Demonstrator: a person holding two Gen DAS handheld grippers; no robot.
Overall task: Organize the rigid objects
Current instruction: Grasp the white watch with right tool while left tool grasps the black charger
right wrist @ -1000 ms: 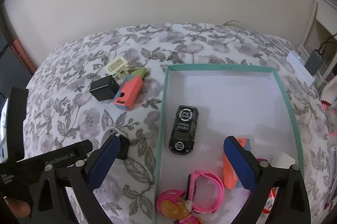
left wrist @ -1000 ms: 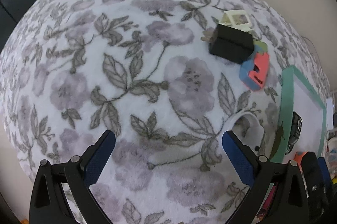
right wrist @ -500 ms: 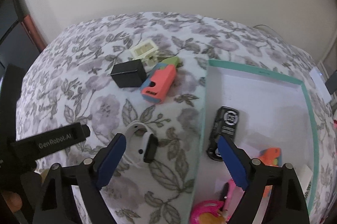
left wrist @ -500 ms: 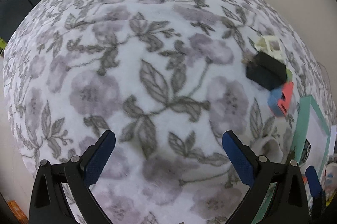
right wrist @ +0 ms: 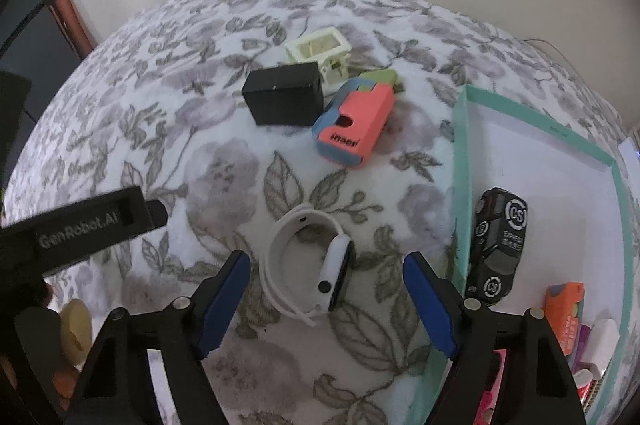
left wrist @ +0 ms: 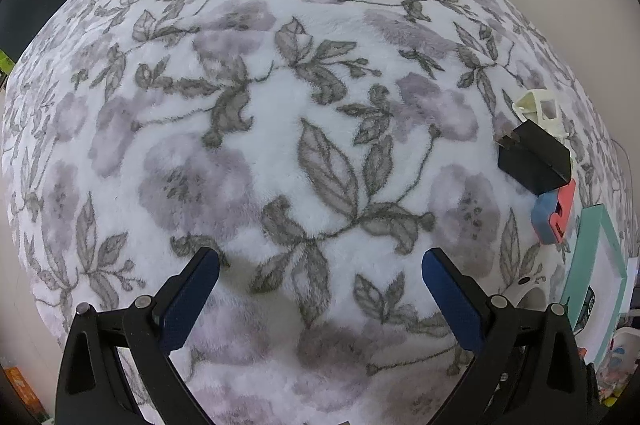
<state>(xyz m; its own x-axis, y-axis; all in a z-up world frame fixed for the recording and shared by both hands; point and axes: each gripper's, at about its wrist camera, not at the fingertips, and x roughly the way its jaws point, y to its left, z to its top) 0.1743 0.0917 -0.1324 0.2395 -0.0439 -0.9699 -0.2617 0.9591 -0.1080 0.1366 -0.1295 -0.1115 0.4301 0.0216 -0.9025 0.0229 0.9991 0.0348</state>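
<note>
**Right gripper closing around a white watch on the flowered blanket**

In the left wrist view, the left gripper (left wrist: pixel 320 289) hangs over the flowered blanket (left wrist: pixel 280 129) with its blue fingers (left wrist: pixel 188 297) spread wide and only bare fabric between them. Far to the right lie a cream plastic frame (left wrist: pixel 542 111), a black charger (left wrist: pixel 534 161) and a pink and blue case (left wrist: pixel 554 217), close together, then the teal edge of a box (left wrist: pixel 596 265).

In the right wrist view, the black body of the left gripper (right wrist: pixel 80 229) reaches in from the left edge. In the middle, the right gripper (right wrist: pixel 326 299) points down at a white watch (right wrist: pixel 310 261) lying on the blanket (right wrist: pixel 224 169). The jaws are closing, with the watch between them; the pads are apart from it on both sides. Beyond the watch sit the charger (right wrist: pixel 286 99), with the frame (right wrist: pixel 318 47) just behind it and the case (right wrist: pixel 354 123) beside it, a green piece (right wrist: pixel 380 77) showing past the case. To the right stands the box (right wrist: pixel 460 185), holding a black toy car (right wrist: pixel 498 245) near its left wall and an orange block (right wrist: pixel 566 315) further right
</note>
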